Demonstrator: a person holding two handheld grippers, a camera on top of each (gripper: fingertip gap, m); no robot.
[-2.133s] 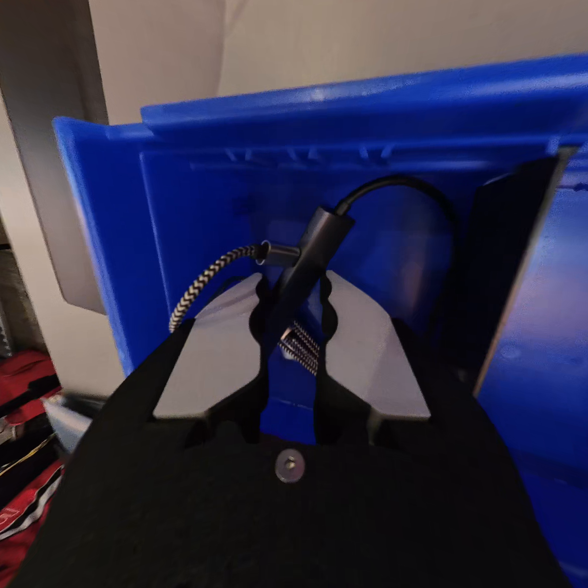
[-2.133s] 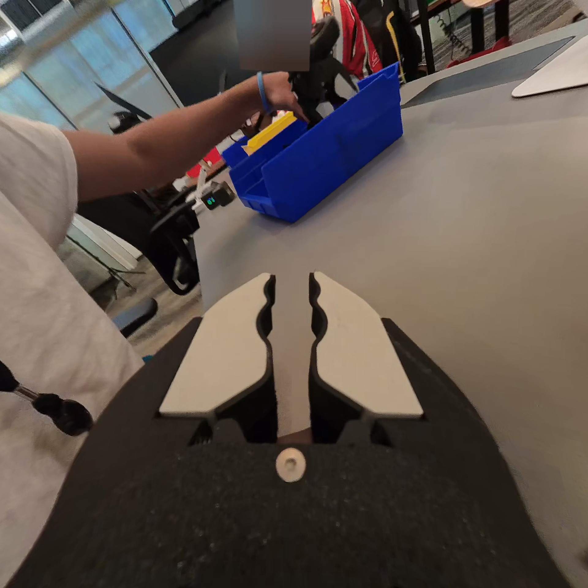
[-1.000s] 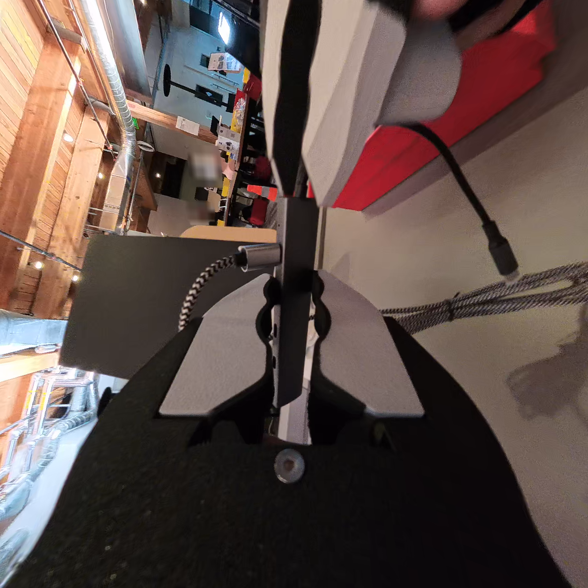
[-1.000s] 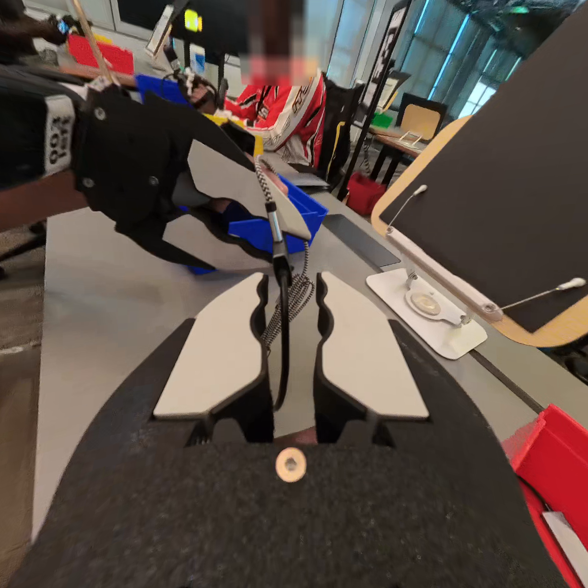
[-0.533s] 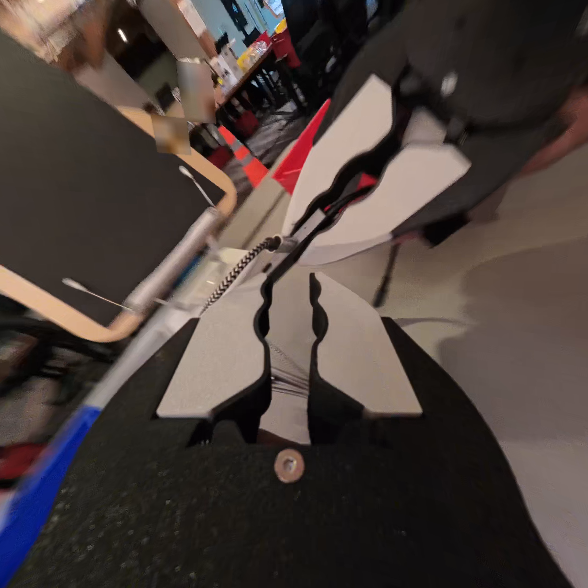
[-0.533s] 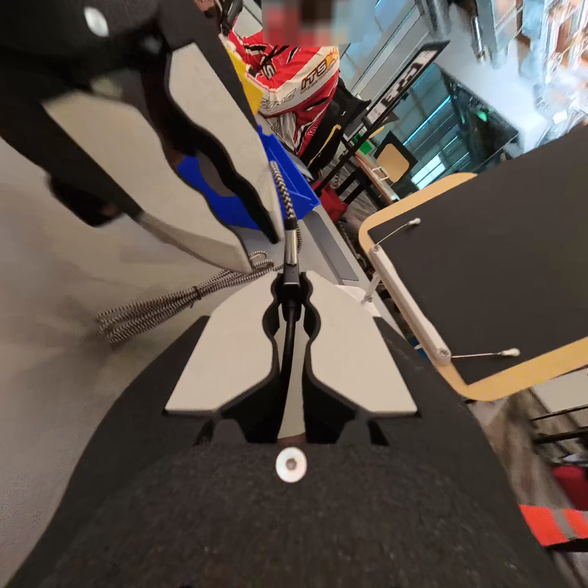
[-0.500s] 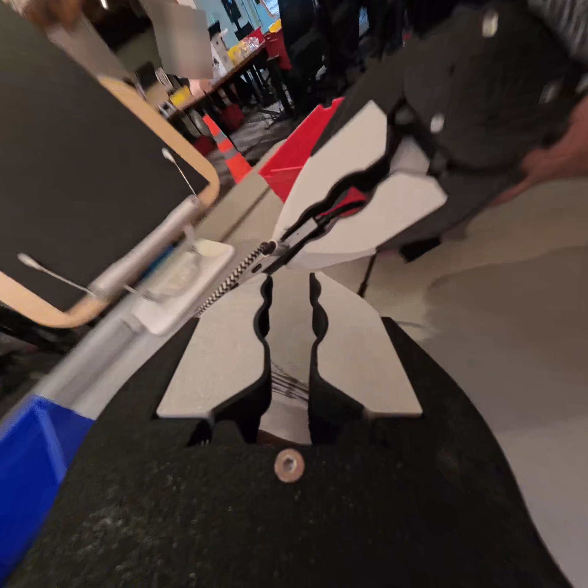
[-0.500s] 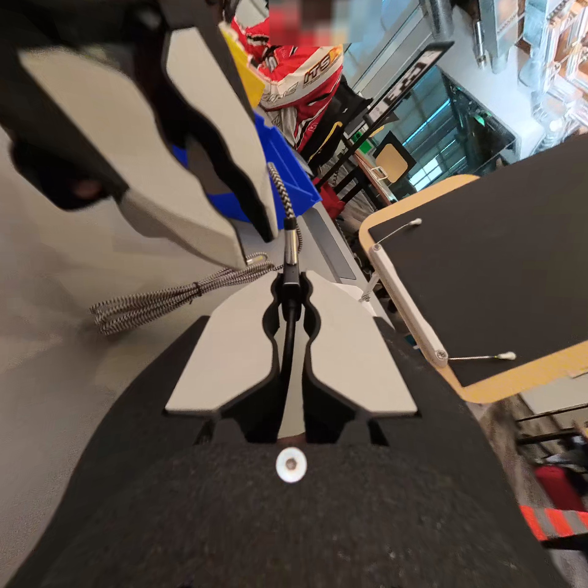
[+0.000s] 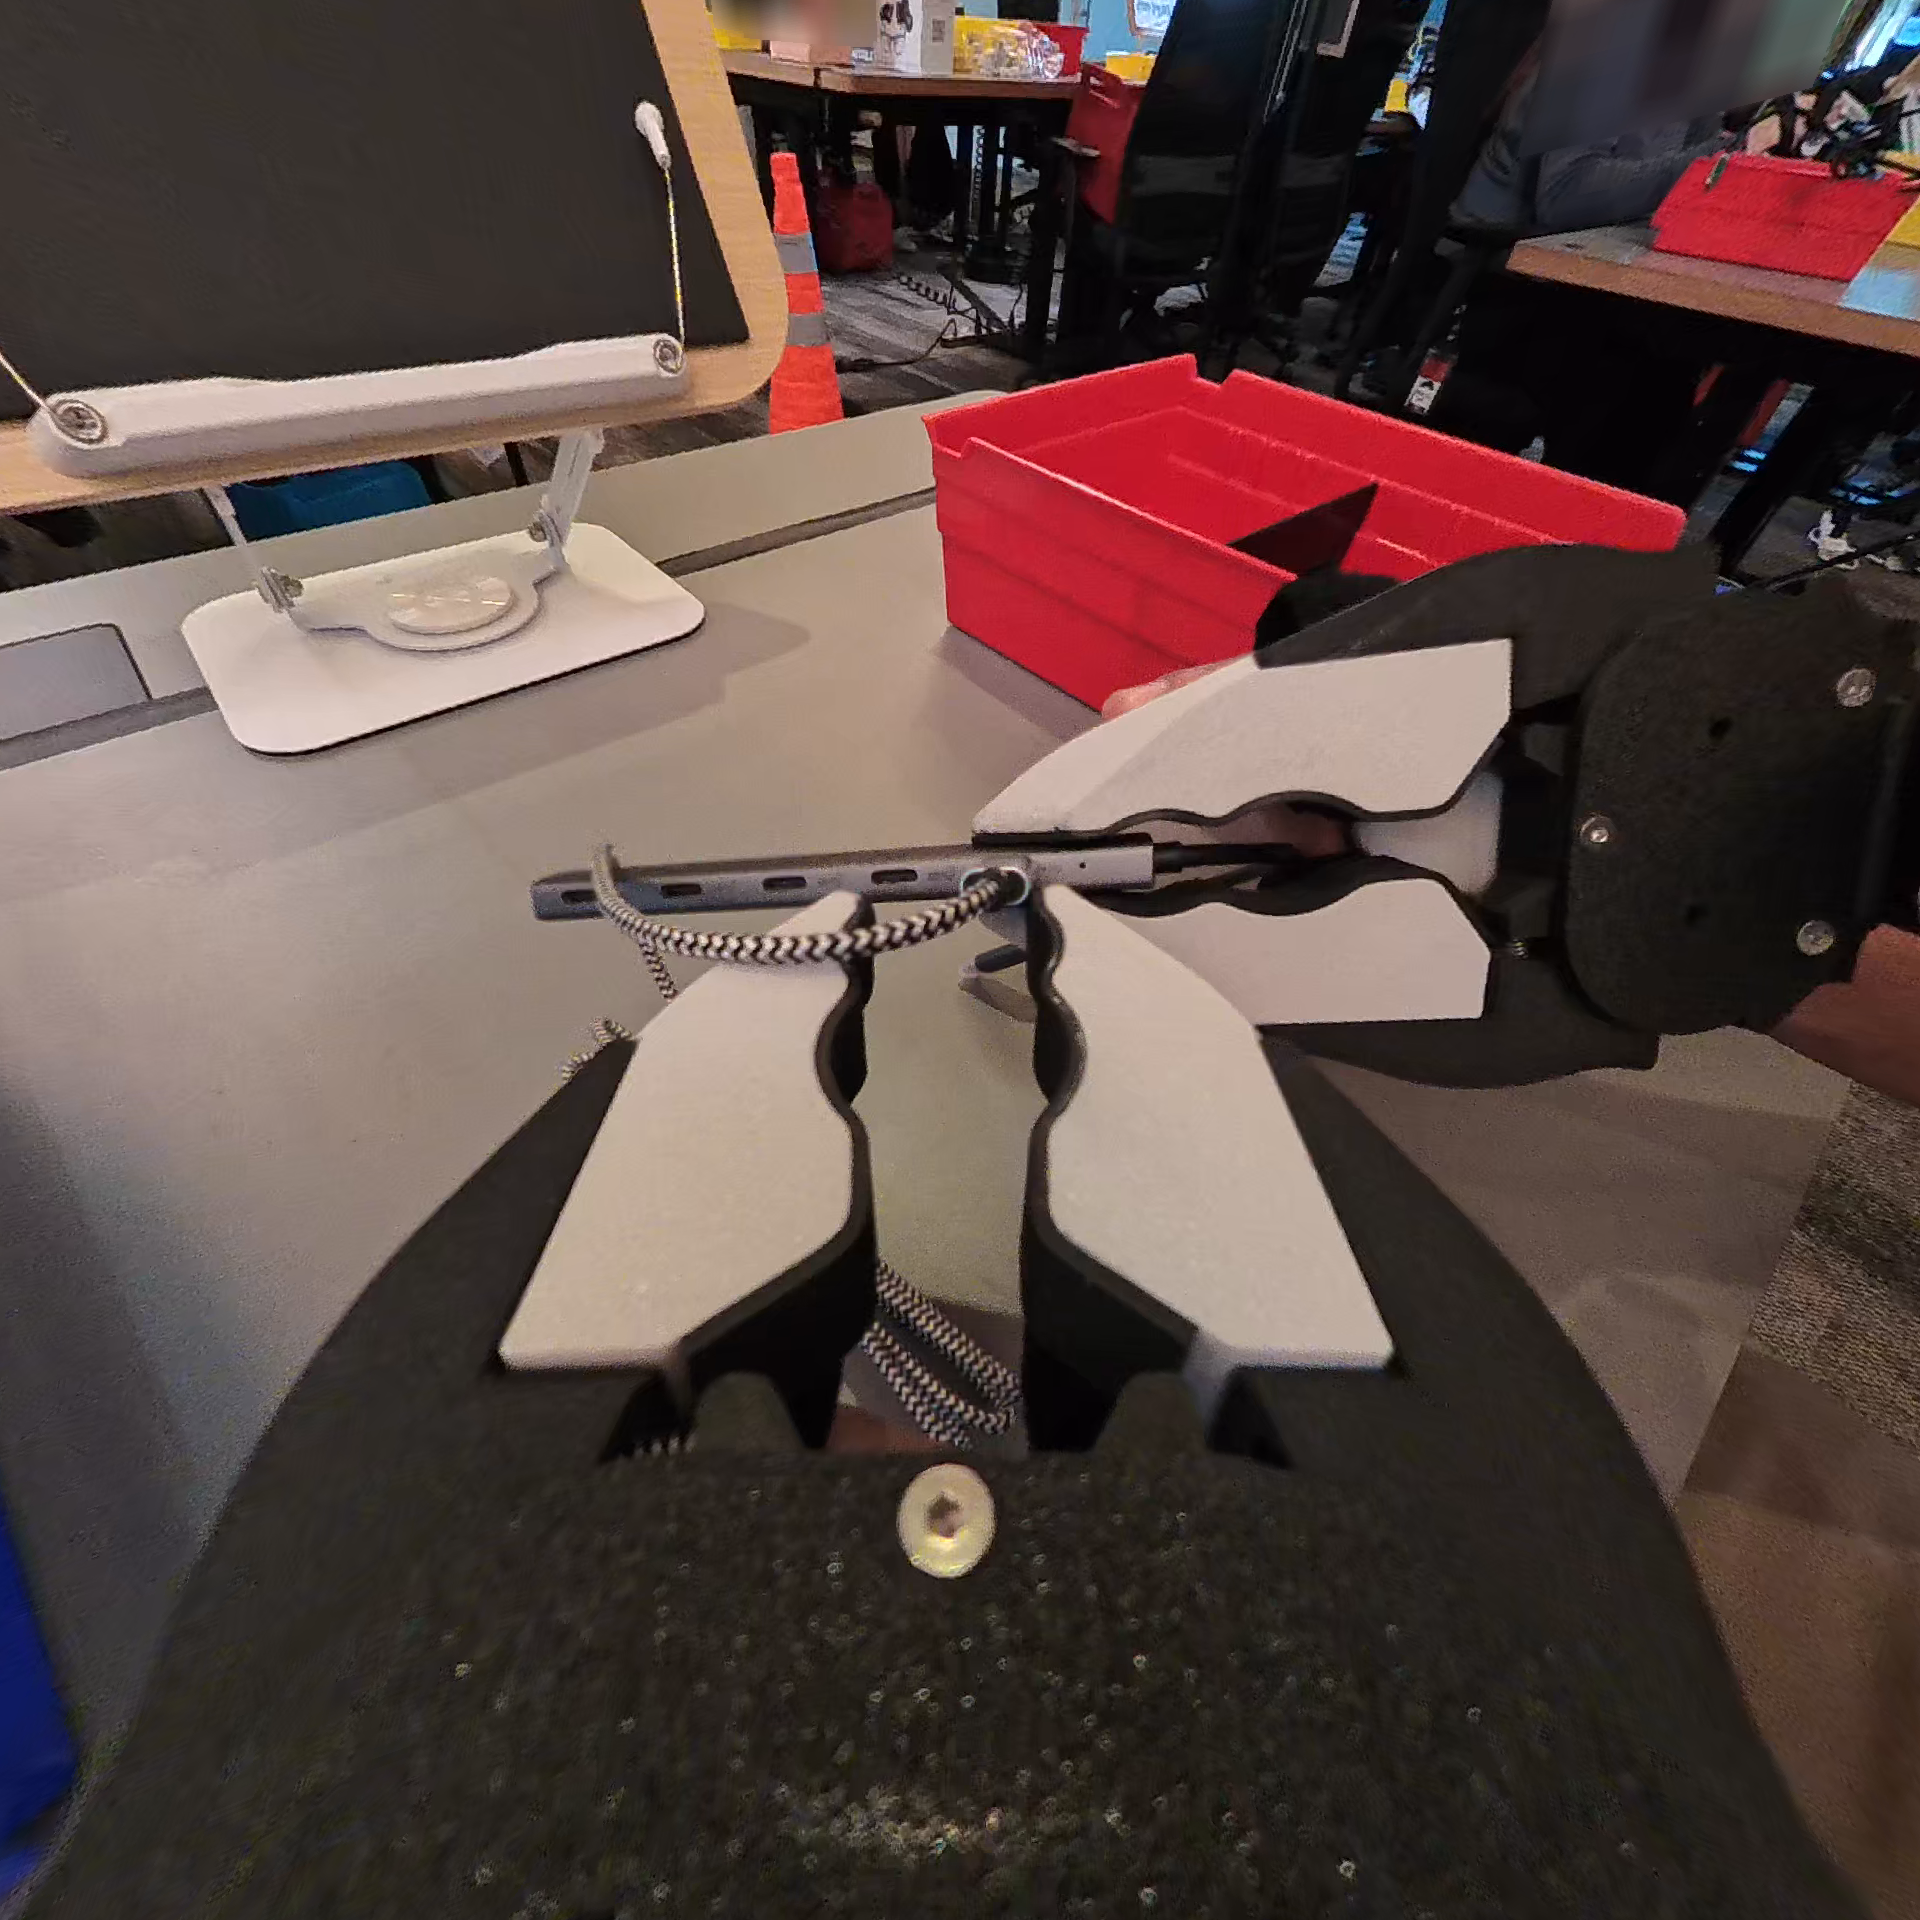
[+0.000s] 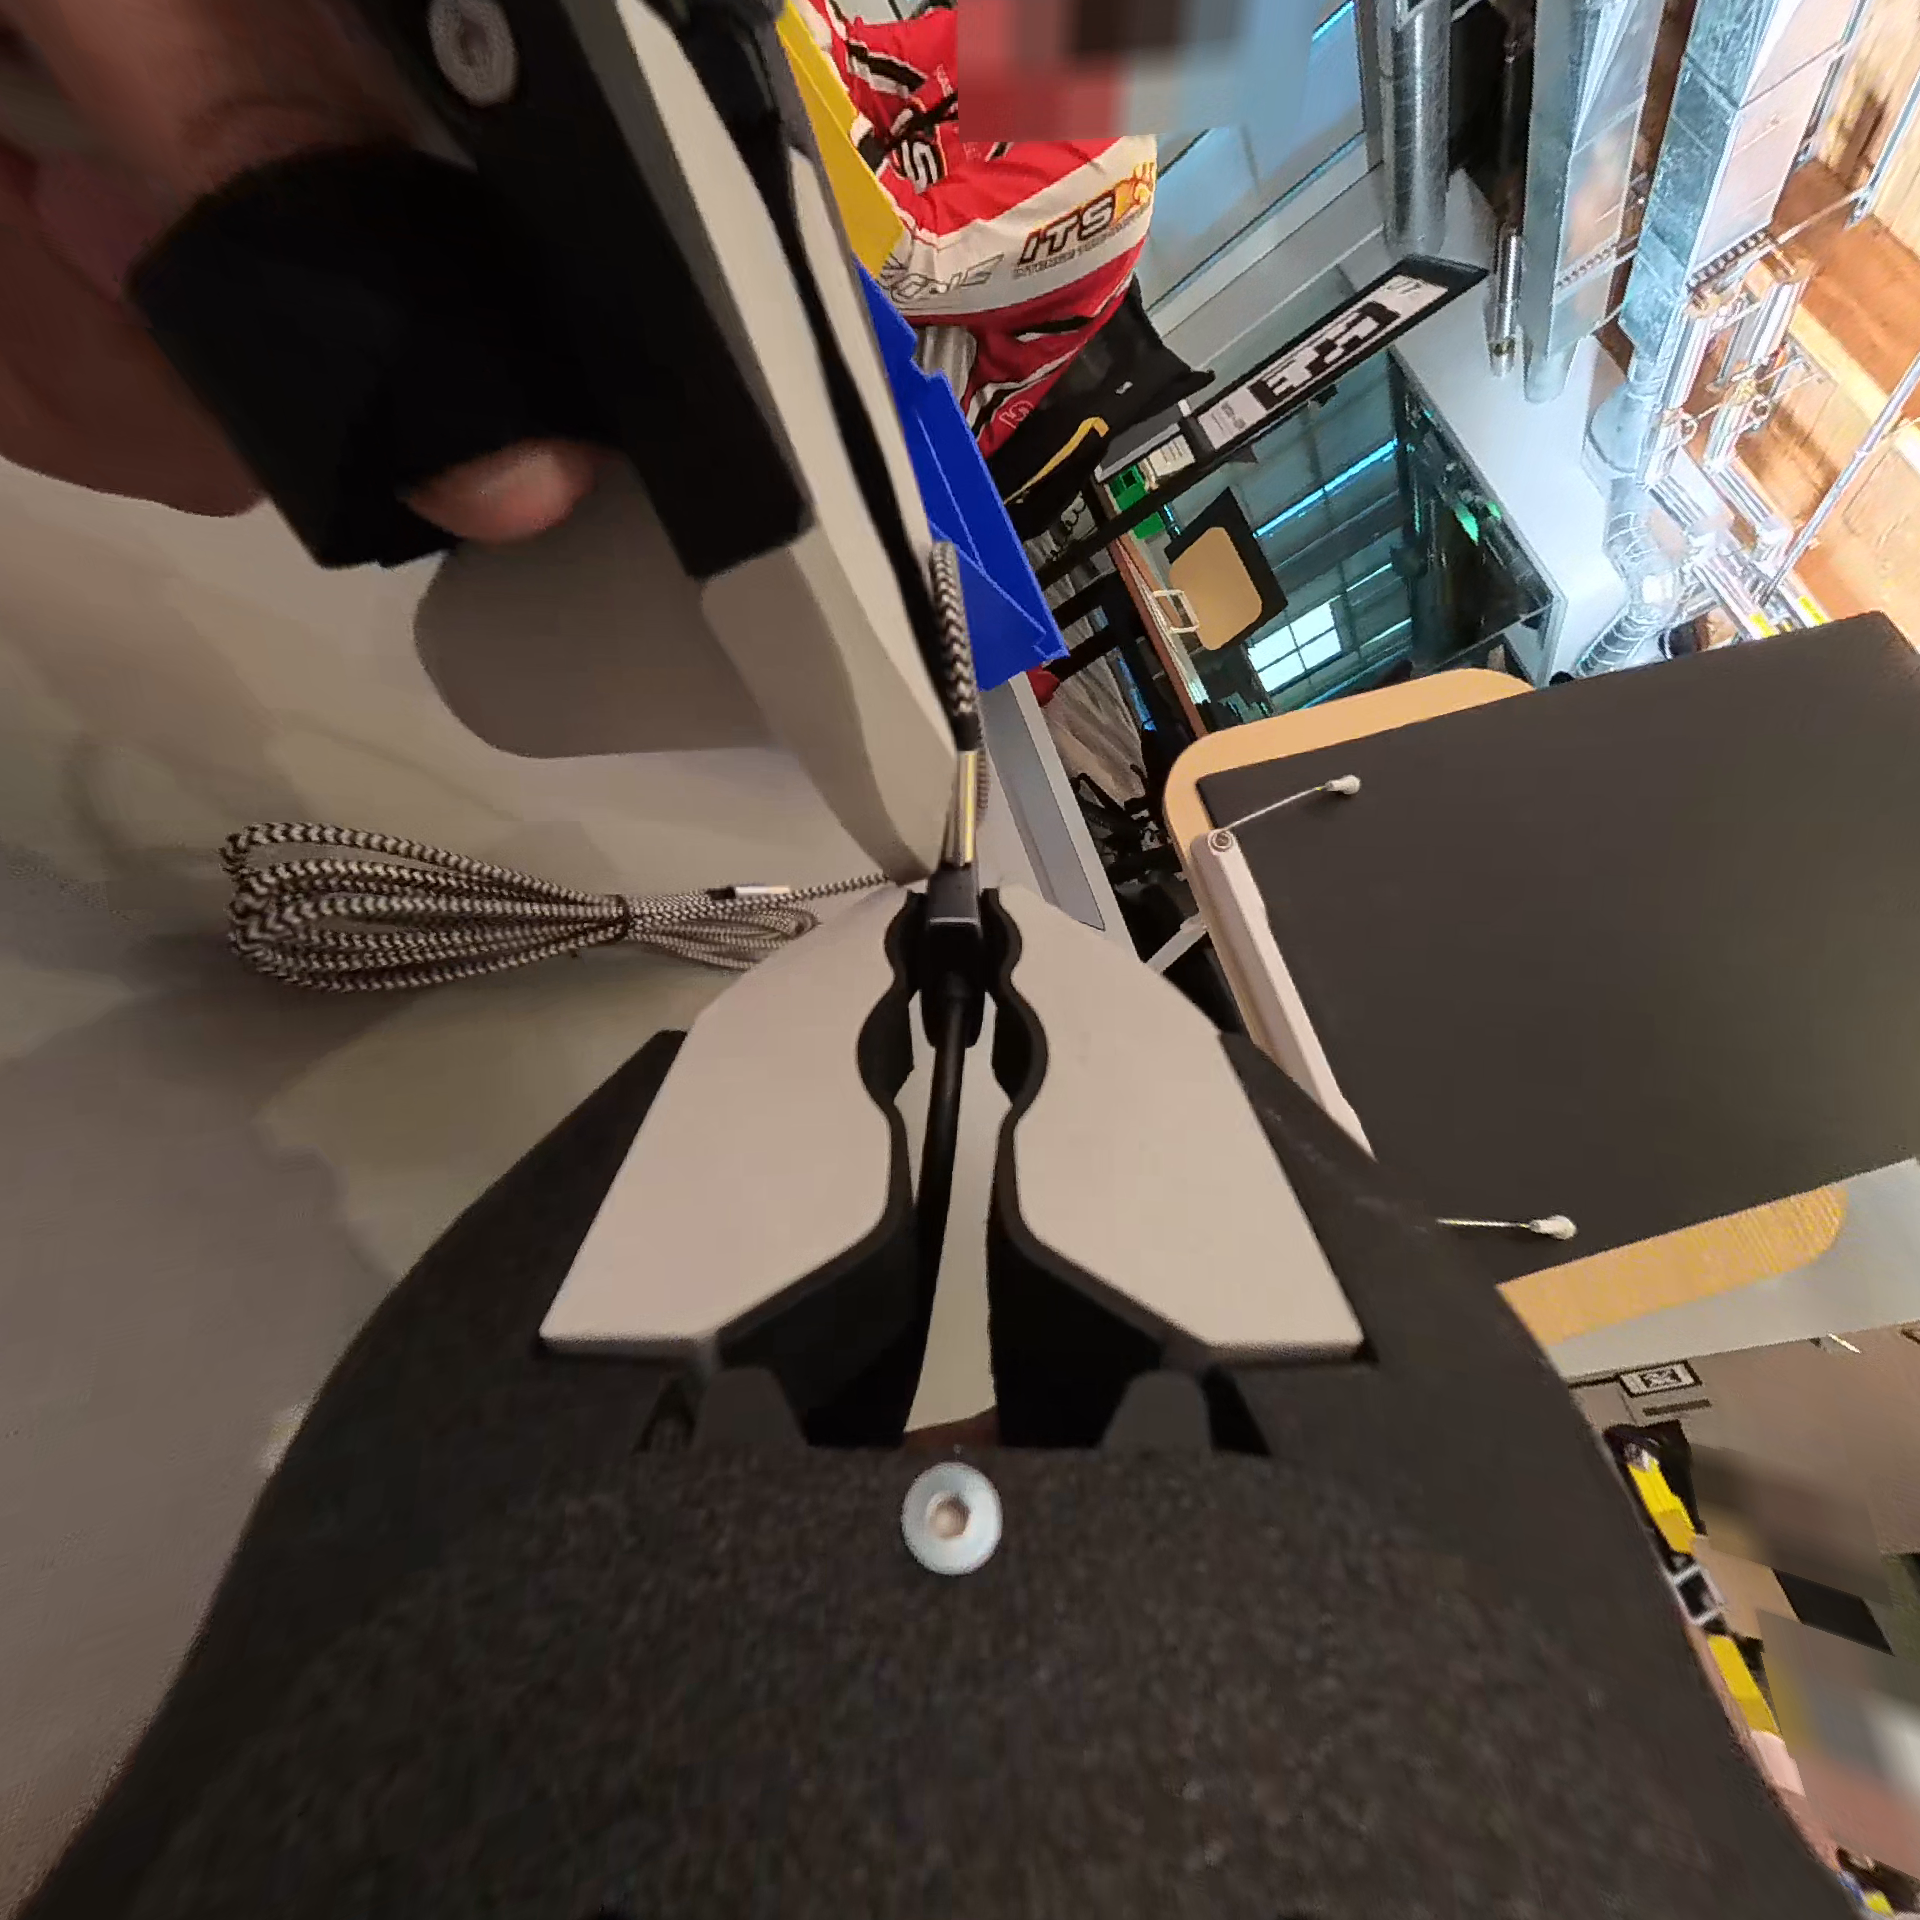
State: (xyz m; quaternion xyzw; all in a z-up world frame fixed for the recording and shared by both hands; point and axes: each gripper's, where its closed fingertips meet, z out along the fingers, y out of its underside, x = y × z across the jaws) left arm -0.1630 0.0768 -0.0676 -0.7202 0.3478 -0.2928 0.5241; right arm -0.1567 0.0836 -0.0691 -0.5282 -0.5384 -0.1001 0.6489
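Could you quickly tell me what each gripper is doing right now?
Left gripper: open, braided cable draped across its fingertips.
Right gripper: shut on the grey hub.

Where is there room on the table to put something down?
The grey table is bare left of the hub, in front of the white stand. It is crowded by the red bin, the right gripper and the braided cable.

Right tongs (image 10: 951, 935) clamp a grey hub (image 10: 951, 914); braided cable (image 10: 499, 914) plugged in.
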